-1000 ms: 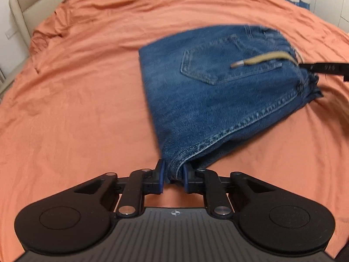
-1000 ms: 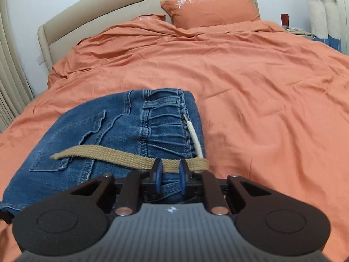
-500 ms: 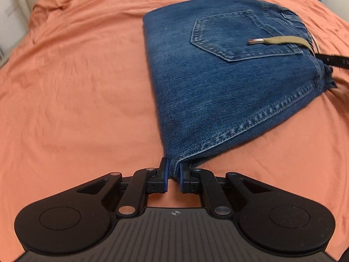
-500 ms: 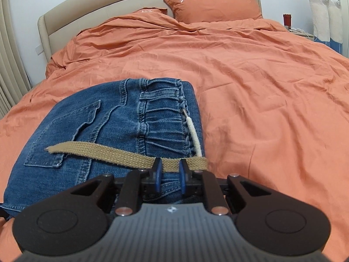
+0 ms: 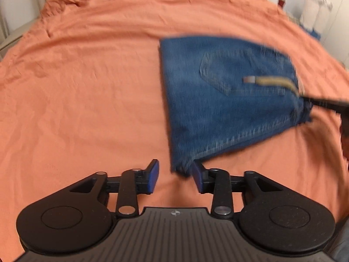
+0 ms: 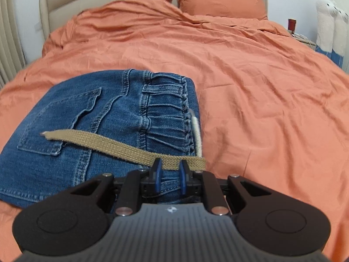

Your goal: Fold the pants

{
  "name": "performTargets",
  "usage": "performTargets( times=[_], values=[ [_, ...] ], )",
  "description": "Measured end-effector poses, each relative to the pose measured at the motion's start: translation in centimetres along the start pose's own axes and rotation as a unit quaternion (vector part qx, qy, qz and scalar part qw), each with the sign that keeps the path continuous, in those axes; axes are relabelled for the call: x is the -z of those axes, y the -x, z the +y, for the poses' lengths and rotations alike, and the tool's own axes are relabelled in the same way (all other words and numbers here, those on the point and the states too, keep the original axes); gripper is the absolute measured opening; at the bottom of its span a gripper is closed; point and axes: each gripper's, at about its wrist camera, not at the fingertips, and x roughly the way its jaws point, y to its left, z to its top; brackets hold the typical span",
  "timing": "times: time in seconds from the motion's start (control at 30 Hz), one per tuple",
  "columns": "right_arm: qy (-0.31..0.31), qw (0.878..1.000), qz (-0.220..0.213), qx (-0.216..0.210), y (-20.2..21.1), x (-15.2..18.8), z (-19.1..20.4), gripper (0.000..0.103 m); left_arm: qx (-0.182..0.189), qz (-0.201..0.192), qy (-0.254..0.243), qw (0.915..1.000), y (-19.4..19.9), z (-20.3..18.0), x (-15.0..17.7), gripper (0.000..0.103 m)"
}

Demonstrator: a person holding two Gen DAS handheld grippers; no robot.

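Note:
The folded blue jeans (image 5: 218,100) lie on the orange bed cover (image 5: 87,87), back pocket up, blurred in the left wrist view. My left gripper (image 5: 175,175) is opening; its blue pads stand apart on either side of the jeans' near corner without pressing it. In the right wrist view the jeans (image 6: 109,120) fill the lower left, with a tan woven belt (image 6: 109,145) lying across them and a white cord (image 6: 196,131) at the waistband. My right gripper (image 6: 170,174) holds the waist corner of the denim between its narrow jaws, which are starting to open. It also appears as the right gripper (image 5: 322,102) at the jeans' right edge.
The bed cover (image 6: 261,87) spreads wide around the jeans. Orange pillows (image 6: 218,2) and a beige headboard (image 6: 56,6) are at the far end. A nightstand with a red cup (image 6: 291,23) and white plush toys (image 6: 331,21) stands far right.
My left gripper has let go of the jeans' corner, opened wide and pulled back and up. The right gripper has stayed on the waist corner, its pads a touch wider.

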Motion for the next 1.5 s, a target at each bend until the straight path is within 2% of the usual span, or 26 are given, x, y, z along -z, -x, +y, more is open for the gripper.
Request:
performTargets(
  times=[0.03, 0.07, 0.1, 0.17, 0.23, 0.27, 0.3, 0.43, 0.57, 0.7, 0.8, 0.9, 1.03, 1.2, 1.3, 1.4, 1.43, 1.5],
  values=[
    [0.013, 1.000, 0.006, 0.005, 0.3, -0.3, 0.2, 0.014, 0.004, -0.011, 0.009, 0.9999, 0.4, 0.4, -0.5, 0.053],
    [0.026, 1.000, 0.012, 0.010, 0.7, -0.6, 0.4, 0.019, 0.008, -0.021, 0.018, 0.9996, 0.8, 0.7, -1.1, 0.057],
    [0.036, 0.999, 0.017, 0.016, 1.0, -0.8, 0.5, 0.030, 0.014, -0.030, 0.026, 0.9991, 1.0, 1.1, -1.6, 0.059],
    [0.044, 0.999, 0.024, 0.021, 1.7, -1.3, 0.1, 0.040, 0.020, -0.041, 0.039, 0.9982, 0.8, 1.6, -2.7, 0.063],
    [0.032, 0.999, 0.030, 0.009, 2.5, -1.9, -0.7, 0.052, 0.019, -0.048, 0.049, 0.9975, 0.3, 2.1, -3.4, 0.066],
    [0.019, 0.999, 0.032, -0.003, 2.8, -2.2, -1.3, 0.065, 0.018, -0.052, 0.051, 0.9972, 0.0, 2.3, -3.7, 0.066],
    [0.006, 0.999, 0.031, -0.018, 3.2, -2.5, -1.7, 0.072, 0.019, -0.054, 0.057, 0.9967, -0.4, 2.6, -4.0, 0.066],
    [-0.039, 0.997, 0.038, -0.051, 3.6, -4.0, -3.0, 0.074, 0.038, -0.055, 0.092, 0.9935, -1.7, 3.8, -4.6, 0.067],
    [-0.093, 0.990, 0.058, -0.090, 2.3, -5.4, -4.2, 0.079, 0.070, -0.049, 0.119, 0.9892, -3.5, 4.7, -5.5, 0.068],
    [-0.140, 0.980, 0.082, -0.117, -0.2, -6.4, -5.6, 0.079, 0.129, -0.037, 0.183, 0.9738, -5.9, 6.5, -5.9, 0.068],
    [-0.158, 0.972, 0.111, -0.133, -2.6, -6.7, -6.3, 0.079, 0.136, -0.019, 0.217, 0.9664, -7.9, 7.7, -6.2, 0.068],
    [-0.172, 0.964, 0.136, -0.152, -4.8, -6.7, -6.8, 0.080, 0.145, -0.006, 0.219, 0.9648, -9.6, 7.9, -6.5, 0.068],
    [-0.191, 0.953, 0.149, -0.184, -7.0, -6.5, -7.3, 0.083, 0.168, 0.012, 0.235, 0.9572, -11.8, 8.1, -6.5, 0.068],
    [-0.191, 0.945, 0.154, -0.218, -8.4, -6.2, -7.9, 0.083, 0.187, 0.011, 0.231, 0.9548, -13.0, 7.7, -6.8, 0.068],
    [-0.191, 0.940, 0.154, -0.236, -8.9, -6.3, -8.4, 0.082, 0.204, 0.011, 0.236, 0.9499, -13.7, 7.6, -7.2, 0.067],
    [-0.203, 0.936, 0.151, -0.246, -9.2, -5.9, -8.7, 0.082, 0.215, 0.014, 0.247, 0.9448, -14.5, 7.1, -7.5, 0.057],
    [-0.207, 0.935, 0.148, -0.246, -9.2, -5.8, -8.6, 0.081, 0.213, 0.015, 0.251, 0.9441, -14.6, 6.9, -7.6, 0.051],
    [-0.205, 0.937, 0.145, -0.244, -9.1, -5.7, -8.4, 0.074, 0.209, 0.013, 0.251, 0.9452, -14.4, 6.6, -7.7, 0.044]
  ],
)
